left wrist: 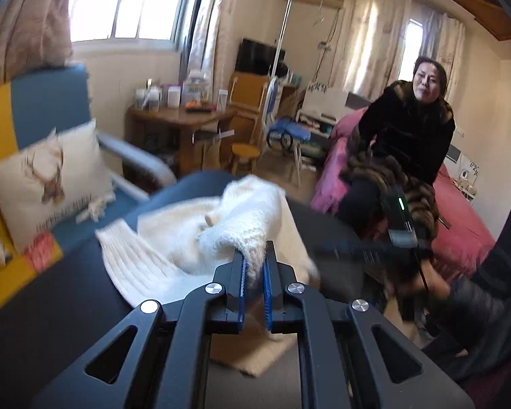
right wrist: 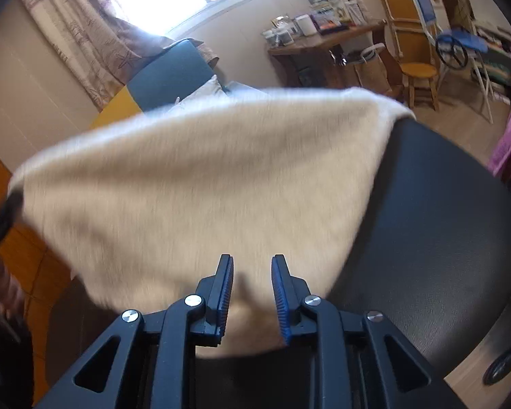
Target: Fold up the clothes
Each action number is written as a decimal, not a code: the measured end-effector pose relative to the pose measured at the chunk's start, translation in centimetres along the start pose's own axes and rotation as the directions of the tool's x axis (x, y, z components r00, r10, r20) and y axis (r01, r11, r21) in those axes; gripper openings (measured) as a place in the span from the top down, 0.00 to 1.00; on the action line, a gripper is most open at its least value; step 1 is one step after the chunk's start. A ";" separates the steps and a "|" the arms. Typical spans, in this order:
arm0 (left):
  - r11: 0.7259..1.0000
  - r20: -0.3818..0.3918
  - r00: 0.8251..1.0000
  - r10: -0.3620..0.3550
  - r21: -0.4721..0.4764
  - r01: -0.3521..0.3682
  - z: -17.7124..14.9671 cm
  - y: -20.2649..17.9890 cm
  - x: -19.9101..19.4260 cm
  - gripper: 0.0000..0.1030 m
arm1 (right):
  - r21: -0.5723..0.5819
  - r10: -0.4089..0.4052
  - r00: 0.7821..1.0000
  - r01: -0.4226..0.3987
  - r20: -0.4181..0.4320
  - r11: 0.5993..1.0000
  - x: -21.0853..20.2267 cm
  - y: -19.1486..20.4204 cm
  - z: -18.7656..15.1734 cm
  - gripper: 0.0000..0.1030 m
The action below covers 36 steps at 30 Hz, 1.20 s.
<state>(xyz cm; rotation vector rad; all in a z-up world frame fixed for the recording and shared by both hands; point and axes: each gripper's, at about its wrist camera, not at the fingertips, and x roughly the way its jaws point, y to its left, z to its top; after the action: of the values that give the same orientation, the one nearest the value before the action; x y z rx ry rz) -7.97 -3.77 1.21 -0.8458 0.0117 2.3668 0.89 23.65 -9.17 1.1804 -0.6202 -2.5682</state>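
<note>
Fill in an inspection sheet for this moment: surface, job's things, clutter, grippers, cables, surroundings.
Surface: dark table, part bare.
Job's things: cream knit sweater, lifted at one edge, blurred.
Clutter: nothing seen on the table.
Grippers: left gripper shut on the sweater; right gripper open above the fabric, nothing between its pads.
Cables: nothing seen.
Surroundings: blue armchair with cushion, wooden desk, stool, seated person on a pink bed.

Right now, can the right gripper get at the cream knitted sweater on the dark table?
Probably yes: the right gripper has its jaws apart directly over the cream knitted sweater, with nothing between them and the cloth.
</note>
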 end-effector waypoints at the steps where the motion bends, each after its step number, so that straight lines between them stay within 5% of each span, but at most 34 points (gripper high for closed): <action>1: 1.000 -0.021 1.000 0.012 -0.011 -0.012 -1.6 -0.3 -0.3 0.93 | -0.011 -0.009 1.000 0.008 -0.009 1.000 0.0 0.4 0.3 0.77; 7: 0.998 -0.099 0.993 0.063 0.007 -0.063 -7.7 -3.7 -0.4 0.93 | -0.038 -0.045 0.998 0.044 -0.035 0.998 1.1 2.8 1.5 0.77; 13: 0.999 -0.165 0.986 0.032 0.030 -0.027 -11.1 -7.0 2.8 0.93 | -0.134 -0.115 0.987 0.099 -0.115 0.986 2.6 4.4 3.4 0.75; 15: 0.999 -0.179 0.984 0.025 0.034 -0.019 -11.9 -7.7 3.8 0.92 | -0.189 -0.117 0.982 0.088 -0.149 0.978 3.4 5.7 4.6 0.67; 18: 1.000 -0.187 0.982 0.027 0.013 -0.025 -12.7 -7.9 4.1 0.92 | -0.332 -0.172 0.961 0.093 -0.218 0.939 6.5 7.7 5.3 0.62; 23: 0.999 -0.197 0.980 0.034 -0.016 -0.038 -13.6 -8.0 4.4 0.92 | -0.427 -0.316 0.880 0.149 -0.355 0.892 13.7 7.5 5.7 0.61; 29: 0.999 -0.221 0.974 0.051 -0.003 -0.053 -14.5 -8.5 5.1 0.91 | -0.233 -0.256 0.865 0.168 -0.430 0.958 17.3 4.5 6.1 0.60; 36: 0.999 -0.239 0.970 0.048 0.025 -0.043 -14.7 -9.4 5.5 0.91 | -0.180 -0.308 0.823 0.251 -0.478 0.951 21.7 3.8 6.0 0.47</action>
<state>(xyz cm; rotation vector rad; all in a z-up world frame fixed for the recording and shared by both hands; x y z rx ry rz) 2.29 3.89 -11.85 -1.1276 0.1545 2.2881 -17.46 13.50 -18.22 1.9253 -0.1911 -2.3057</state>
